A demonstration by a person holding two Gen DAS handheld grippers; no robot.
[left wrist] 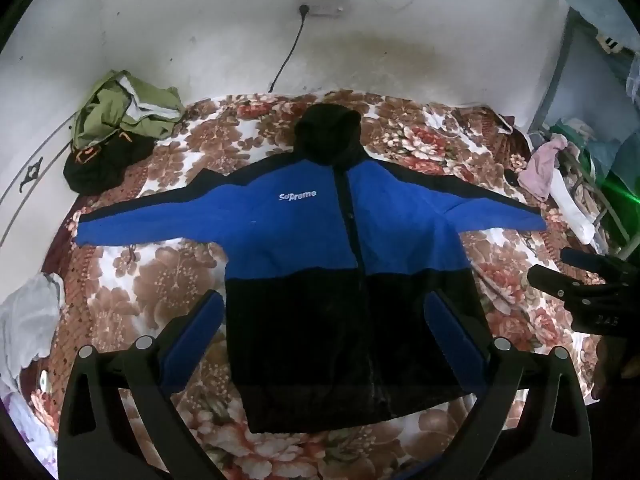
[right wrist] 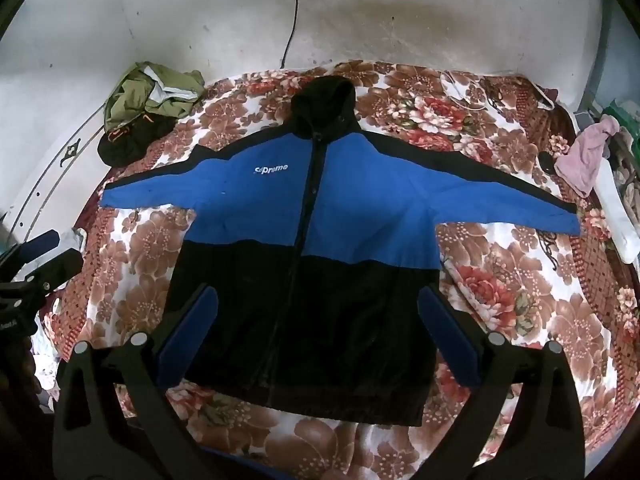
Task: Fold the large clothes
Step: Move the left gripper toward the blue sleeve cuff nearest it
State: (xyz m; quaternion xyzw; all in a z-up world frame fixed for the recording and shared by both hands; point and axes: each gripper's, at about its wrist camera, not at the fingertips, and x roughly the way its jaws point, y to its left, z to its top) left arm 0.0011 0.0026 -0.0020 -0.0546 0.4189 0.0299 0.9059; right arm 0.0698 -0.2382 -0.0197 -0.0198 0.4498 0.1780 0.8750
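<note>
Dim daylight, fisheye-warped edges, soft focus

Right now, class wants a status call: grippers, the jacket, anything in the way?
Left gripper and right gripper open, hovering, holding nothing. Jacket spread flat on floral blanket, sleeves out, unfolded. Green clothes pile off at far corner, clear.

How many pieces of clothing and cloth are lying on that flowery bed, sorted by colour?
Blue and black: 1, the jacket spread flat
Green: 1, crumpled garment
Black with orange trim: 1, bundle
Pink: 1, cloth
White: 1, cloth
Total: 5
</note>
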